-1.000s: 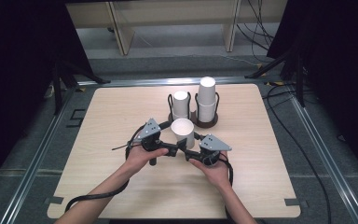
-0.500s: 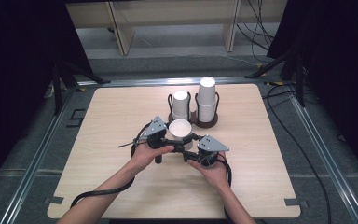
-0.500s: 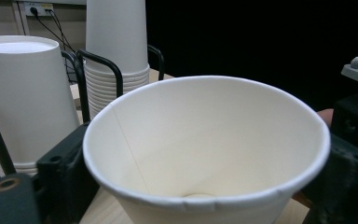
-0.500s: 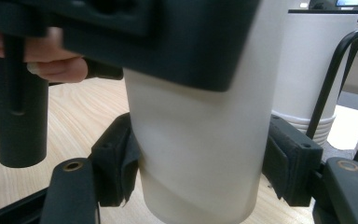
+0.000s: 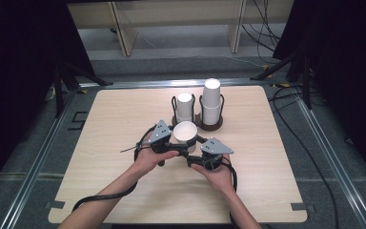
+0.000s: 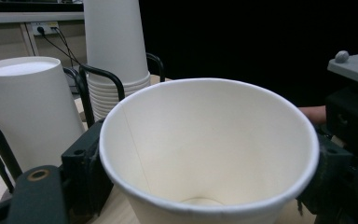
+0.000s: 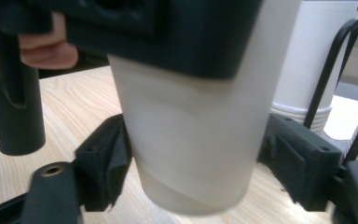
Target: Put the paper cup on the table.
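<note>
My left claw (image 5: 171,141) and right claw (image 5: 194,151) clamped cup (image 5: 185,131) upright above bench (image 5: 114,119), steadying it near cup holder (image 5: 208,125).

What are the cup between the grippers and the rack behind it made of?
The cup looks like matte white paper: a rolled rim and a side seam show inside. The rack holding the inverted cup stacks seems to be thin black metal rod bent into loops on a dark round base, though coated plastic can't be ruled out. The table shows a light wood-grain finish.
</note>
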